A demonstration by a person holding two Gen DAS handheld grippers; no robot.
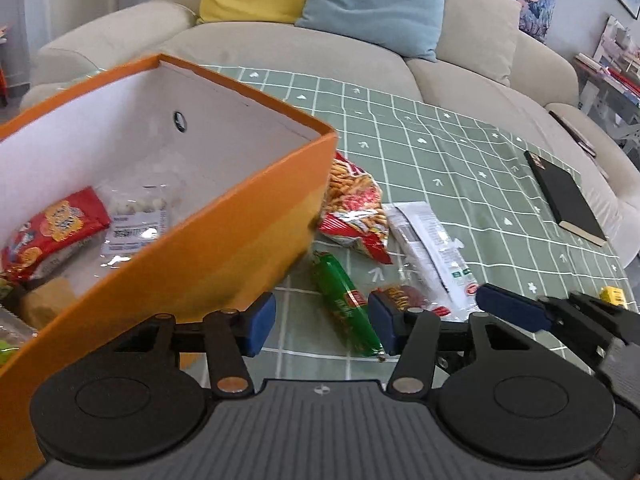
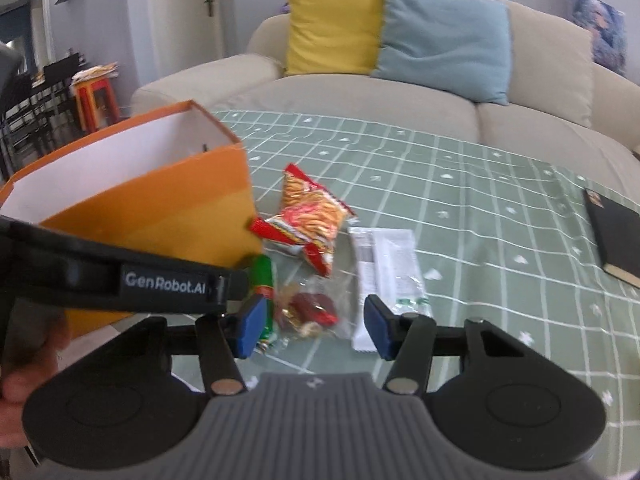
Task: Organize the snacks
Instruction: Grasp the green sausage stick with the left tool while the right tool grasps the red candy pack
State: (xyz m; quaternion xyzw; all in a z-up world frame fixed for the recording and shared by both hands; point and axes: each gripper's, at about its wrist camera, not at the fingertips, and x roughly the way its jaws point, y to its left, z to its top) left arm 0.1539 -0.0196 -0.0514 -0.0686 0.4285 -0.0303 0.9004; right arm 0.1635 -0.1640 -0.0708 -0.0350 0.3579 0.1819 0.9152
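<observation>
We hold both tools low over the green checked tablecloth (image 2: 460, 184), and neither carries anything. Our left gripper (image 1: 322, 322) stands wide, with the green stick pack (image 1: 346, 304) lying between its fingers. Our right gripper (image 2: 314, 326) is also wide, poised above the clear candy bag (image 2: 308, 308).

4 snacks remain on the cloth just right of the orange box (image 1: 192, 240): these 2, the red noodle bag (image 2: 308, 220) farther off, and the white wrapper (image 2: 388, 272) at the right. Several packets already sit inside the box.

All look light, soft and crinkly, probably slippery. We judge a pinch across the middle safest, gently, since noodles crush.
</observation>
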